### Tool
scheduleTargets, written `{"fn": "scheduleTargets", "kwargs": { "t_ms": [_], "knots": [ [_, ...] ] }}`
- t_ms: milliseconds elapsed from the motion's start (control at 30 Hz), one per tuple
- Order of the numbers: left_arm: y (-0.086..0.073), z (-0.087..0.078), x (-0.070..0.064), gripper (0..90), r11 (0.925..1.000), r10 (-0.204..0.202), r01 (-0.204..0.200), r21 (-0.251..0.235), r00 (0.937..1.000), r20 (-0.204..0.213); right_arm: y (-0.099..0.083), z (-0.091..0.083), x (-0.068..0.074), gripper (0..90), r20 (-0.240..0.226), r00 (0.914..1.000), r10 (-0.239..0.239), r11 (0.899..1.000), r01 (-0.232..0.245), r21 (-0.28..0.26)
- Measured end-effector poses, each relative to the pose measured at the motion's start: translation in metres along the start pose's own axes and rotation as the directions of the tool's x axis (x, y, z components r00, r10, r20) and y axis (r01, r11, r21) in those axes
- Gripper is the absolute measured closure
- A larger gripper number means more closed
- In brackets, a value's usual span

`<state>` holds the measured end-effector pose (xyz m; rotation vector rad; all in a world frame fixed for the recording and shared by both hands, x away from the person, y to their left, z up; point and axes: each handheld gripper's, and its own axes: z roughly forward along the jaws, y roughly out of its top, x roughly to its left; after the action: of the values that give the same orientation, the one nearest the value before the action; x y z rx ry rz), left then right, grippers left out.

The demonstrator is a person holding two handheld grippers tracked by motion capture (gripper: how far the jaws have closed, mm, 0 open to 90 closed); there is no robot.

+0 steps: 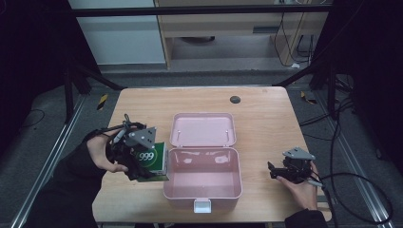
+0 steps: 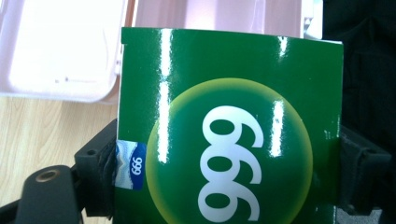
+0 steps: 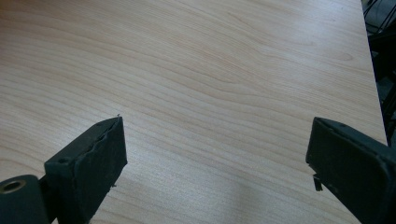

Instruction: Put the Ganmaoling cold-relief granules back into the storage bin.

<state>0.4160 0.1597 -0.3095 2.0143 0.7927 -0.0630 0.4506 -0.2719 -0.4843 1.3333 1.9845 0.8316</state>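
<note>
A green box marked 999 [image 1: 153, 160] is held just left of the open pink case [image 1: 203, 187], close to its left wall. My left gripper [image 1: 138, 161] is shut on the green box [image 2: 229, 126], whose printed face sits between the two black pads [image 2: 98, 163]. Beyond it the pink case [image 2: 60, 51] appears pale and bright. My right gripper [image 1: 275, 172] rests low over the table to the right of the case, open with nothing between its fingers. In the right gripper view the right gripper [image 3: 215, 154] has its jaws wide apart over bare wood.
The case's lid [image 1: 203, 129] lies flat behind the tray, and a white latch [image 1: 202, 205] sticks out at the front. A dark round disc [image 1: 235, 99] sits near the table's far edge. Cables [image 1: 361, 190] trail off the right side.
</note>
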Motion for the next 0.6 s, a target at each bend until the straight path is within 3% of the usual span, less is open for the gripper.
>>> {"fn": "scheduleTargets", "kwargs": {
  "t_ms": [133,167,200,233,267,300,367,400,433,533,600],
  "knots": [
    [0.003,0.003,-0.002,14.3,0.9989,0.036,-0.036,0.028,0.9993,0.014,0.000,0.000,0.000,5.5,0.000,1.0000,0.001,1.000,-0.001,0.001],
    [0.005,0.003,-0.001,14.3,0.9957,0.072,-0.073,0.057,0.9971,0.022,0.000,0.000,0.000,5.5,0.000,1.0000,0.001,1.000,-0.001,0.001],
    [0.008,-0.001,0.004,14.3,0.9740,0.172,-0.176,0.143,0.9844,0.038,0.000,0.000,0.000,5.5,0.000,1.0000,0.000,1.000,0.000,0.002],
    [0.018,-0.008,0.014,14.3,0.8936,0.342,-0.356,0.273,0.9345,0.098,0.000,0.000,0.000,5.4,0.000,1.0000,-0.001,1.000,0.001,0.002],
    [0.018,-0.006,0.012,14.3,0.8992,0.335,-0.349,0.264,0.9371,0.098,0.000,0.000,0.000,5.4,0.000,1.0000,0.000,1.000,0.000,0.003],
    [0.018,-0.003,0.009,14.3,0.9132,0.314,-0.326,0.244,0.9452,0.090,0.000,0.000,0.000,5.4,0.000,1.0000,0.000,1.000,0.000,0.004],
    [0.018,-0.001,0.008,14.3,0.9177,0.308,-0.320,0.236,0.9474,0.087,0.000,0.000,0.000,5.3,0.002,1.0000,-0.001,1.000,0.001,0.005],
    [0.019,0.001,0.007,14.3,0.9115,0.318,-0.331,0.244,0.9437,0.091,0.000,0.000,0.000,5.3,0.002,1.0000,-0.001,1.000,0.001,0.005],
    [0.021,0.004,0.006,14.3,0.8954,0.340,-0.356,0.268,0.9347,0.102,0.000,0.000,0.000,5.3,0.002,1.0000,0.001,1.000,-0.001,0.004],
    [0.023,0.010,0.005,14.3,0.8833,0.359,-0.375,0.281,0.9269,0.110,0.000,0.000,0.000,5.3,0.003,1.0000,-0.004,1.000,0.004,0.004],
    [0.024,0.012,0.004,14.3,0.8812,0.363,-0.381,0.280,0.9246,0.115,0.000,0.000,0.000,5.3,0.003,1.0000,-0.004,1.000,0.004,0.005]
  ]
}}
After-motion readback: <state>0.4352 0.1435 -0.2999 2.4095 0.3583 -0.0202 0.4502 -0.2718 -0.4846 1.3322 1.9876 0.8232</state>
